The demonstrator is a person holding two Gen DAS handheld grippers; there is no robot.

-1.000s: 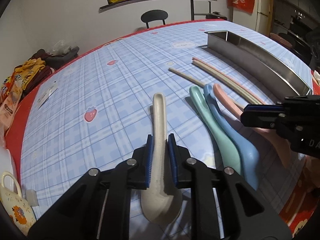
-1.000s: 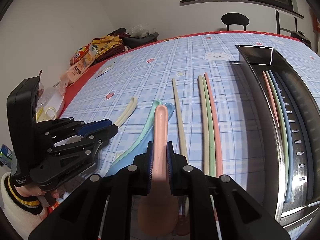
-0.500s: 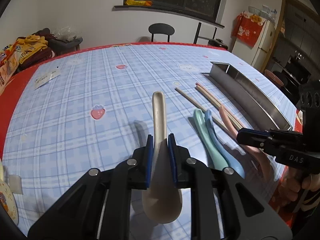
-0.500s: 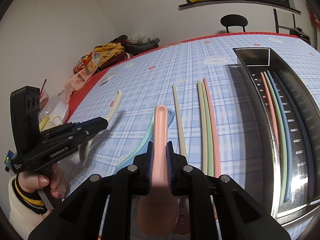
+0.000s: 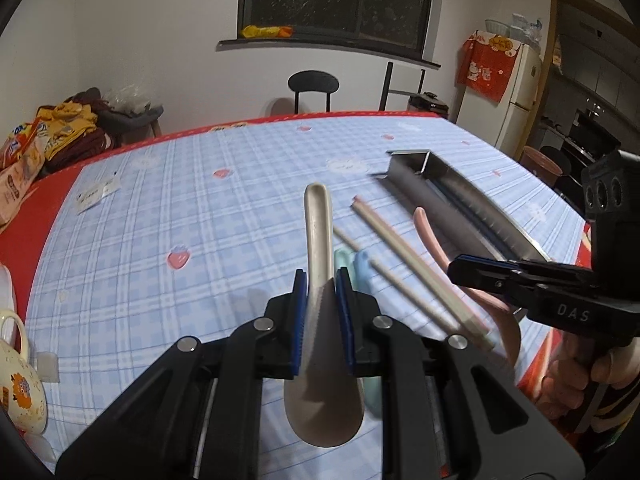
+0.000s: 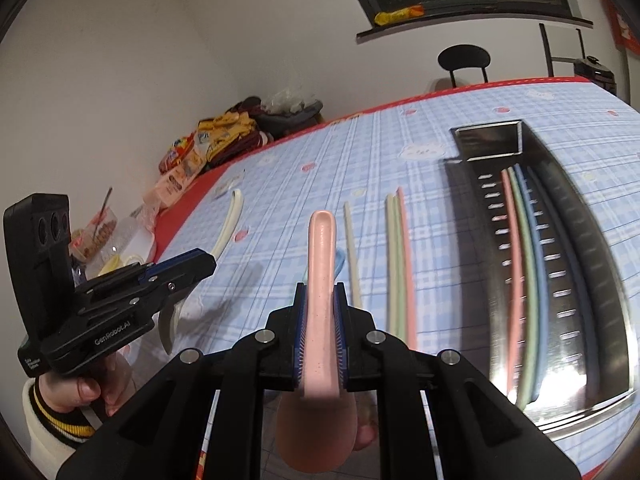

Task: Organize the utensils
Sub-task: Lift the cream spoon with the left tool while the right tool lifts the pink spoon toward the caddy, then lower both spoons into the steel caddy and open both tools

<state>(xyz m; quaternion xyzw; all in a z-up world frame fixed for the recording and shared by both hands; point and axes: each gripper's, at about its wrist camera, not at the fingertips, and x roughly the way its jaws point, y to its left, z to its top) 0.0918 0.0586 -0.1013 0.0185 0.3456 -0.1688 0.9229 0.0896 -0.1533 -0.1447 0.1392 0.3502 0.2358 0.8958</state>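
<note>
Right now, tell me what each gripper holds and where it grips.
Left gripper: beige spoon, pinched on the handle near the bowl. Right gripper: pink spoon, same spot.

A home dining room: checked tablecloth [image 5: 208,216], fridge [image 5: 516,92], chair [image 5: 313,84].

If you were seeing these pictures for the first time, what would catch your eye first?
Two pastel spoons held at once: the left gripper clamps a cream plastic spoon and the right gripper a pink plastic spoon, both above the blue checked tablecloth. At the right, a long steel tray holds coloured chopsticks.
</note>
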